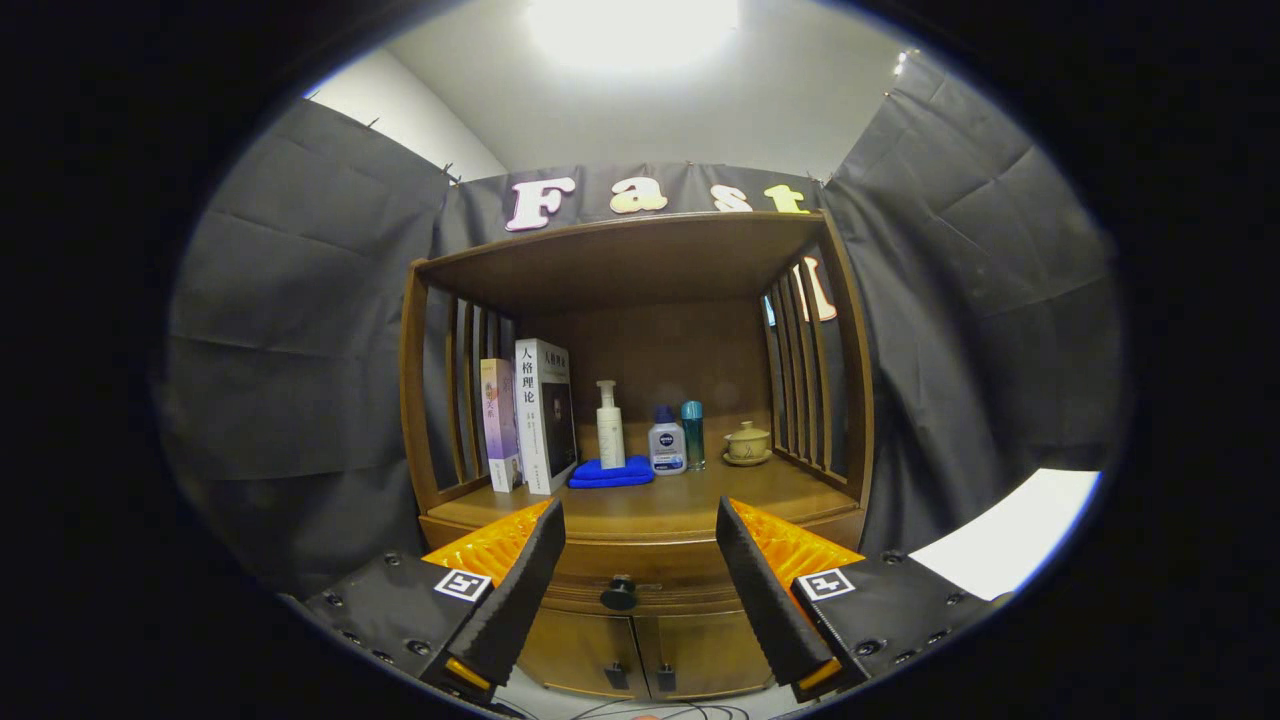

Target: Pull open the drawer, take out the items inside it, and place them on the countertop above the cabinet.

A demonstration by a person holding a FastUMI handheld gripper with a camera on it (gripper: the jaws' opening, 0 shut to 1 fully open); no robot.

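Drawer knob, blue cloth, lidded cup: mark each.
drawer knob (619, 594), gripper view, on its round dark face.
blue cloth (611, 472), gripper view, top of the fold.
lidded cup (747, 441), gripper view, its body.

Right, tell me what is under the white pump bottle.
The white pump bottle stands on a folded blue cloth lying on the countertop. The closed drawer below hides its contents. The open gripper frames the drawer knob.

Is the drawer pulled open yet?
No, the drawer sits flush in the cabinet, its knob untouched between the open gripper jaws.
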